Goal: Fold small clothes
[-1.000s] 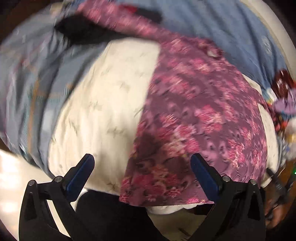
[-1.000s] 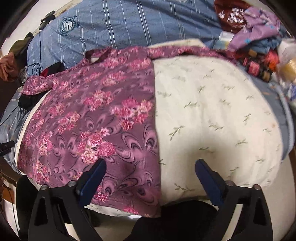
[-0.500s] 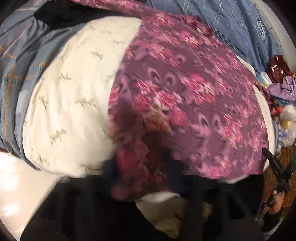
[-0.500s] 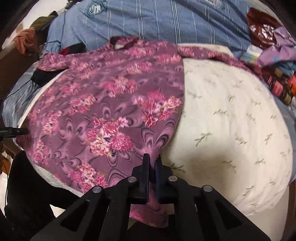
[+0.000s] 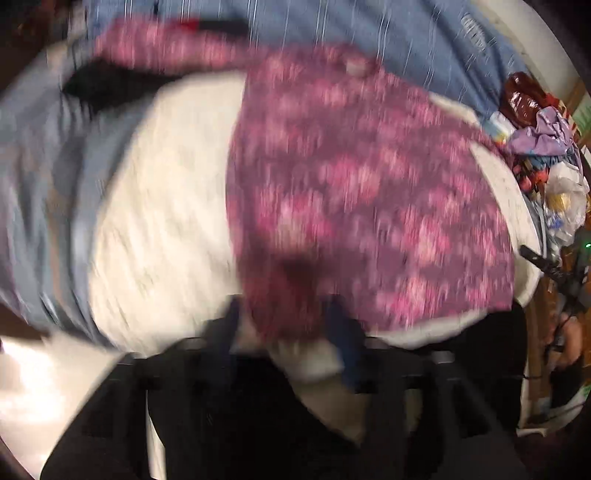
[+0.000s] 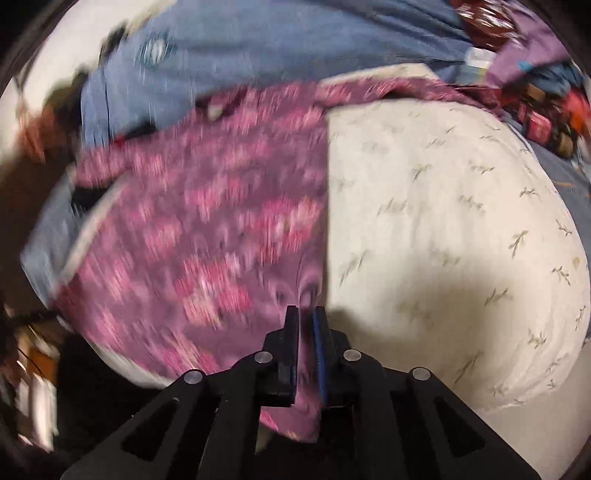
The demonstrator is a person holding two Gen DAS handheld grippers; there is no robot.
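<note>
A purple shirt with pink flowers (image 5: 369, 192) lies spread on a cream pillow (image 5: 162, 221); it also shows in the right wrist view (image 6: 221, 229). My left gripper (image 5: 284, 325) sits at the shirt's near hem corner, with cloth between its blue fingers; heavy blur hides whether they grip it. My right gripper (image 6: 306, 325) is shut on the shirt's near hem corner, beside the bare part of the pillow (image 6: 443, 221). Both views are motion-blurred.
A blue striped bedsheet (image 5: 369, 33) lies behind the pillow and shows in the right wrist view (image 6: 258, 55). A heap of clothes and bags (image 5: 546, 147) sits at the right edge. A dark gap lies below the pillow's near edge.
Both grippers went from wide open to closing on the shirt's near hem. The right one is now shut on it and both views have shifted with the hem lifting.
</note>
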